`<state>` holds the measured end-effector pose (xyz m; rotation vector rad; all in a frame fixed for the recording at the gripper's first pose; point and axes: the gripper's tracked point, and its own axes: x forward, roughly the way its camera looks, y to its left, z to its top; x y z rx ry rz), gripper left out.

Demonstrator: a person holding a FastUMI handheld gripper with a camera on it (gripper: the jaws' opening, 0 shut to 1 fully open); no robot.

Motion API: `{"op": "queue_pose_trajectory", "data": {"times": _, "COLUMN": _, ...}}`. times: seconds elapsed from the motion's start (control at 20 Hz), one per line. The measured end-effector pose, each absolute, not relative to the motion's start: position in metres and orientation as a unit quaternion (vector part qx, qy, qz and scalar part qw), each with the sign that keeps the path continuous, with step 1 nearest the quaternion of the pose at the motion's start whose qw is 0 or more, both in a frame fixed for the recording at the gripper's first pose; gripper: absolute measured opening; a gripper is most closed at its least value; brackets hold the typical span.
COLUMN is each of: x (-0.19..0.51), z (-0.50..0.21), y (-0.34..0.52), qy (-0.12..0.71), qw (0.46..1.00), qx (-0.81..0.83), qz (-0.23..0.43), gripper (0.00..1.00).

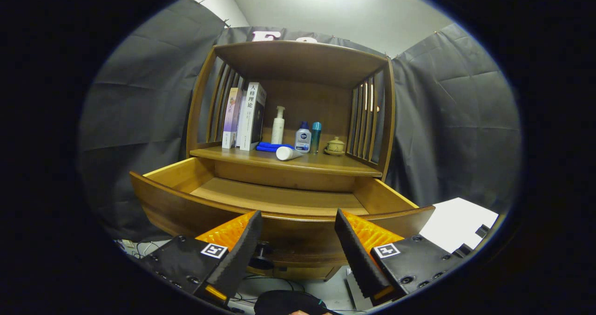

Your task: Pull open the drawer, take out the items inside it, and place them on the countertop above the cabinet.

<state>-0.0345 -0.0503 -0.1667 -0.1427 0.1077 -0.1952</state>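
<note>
The wooden drawer (279, 198) stands pulled out toward me, and the part of its floor that I see is bare. Its front panel (195, 208) runs just ahead of my fingertips. My gripper (298, 226) is open, with wide space between its two black-and-orange fingers (240, 249) and nothing held. The drawer's dark knob (262, 255) sits low on the front, beside the left finger. On the countertop (326, 163) above lie a white tube (287, 153) and a blue cloth (272, 146). A white pump bottle (278, 125), a blue-capped bottle (303, 138) and a teal bottle (316, 136) stand behind them.
Books (244, 117) lean at the shelf's left side, and a small lidded ceramic cup (335, 146) sits at its right. Slatted wooden side walls and a top board enclose the shelf. A white surface (458, 224) lies to the right of the cabinet. Cables lie on the floor below.
</note>
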Motion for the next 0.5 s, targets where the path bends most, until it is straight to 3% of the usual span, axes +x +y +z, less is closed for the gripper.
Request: {"op": "queue_pose_trajectory", "data": {"times": 0.5, "x": -0.034, "z": -0.199, "y": -0.026, "qy": 0.085, "qw": 0.993, "qx": -0.054, "qz": -0.064, "gripper": 0.97}}
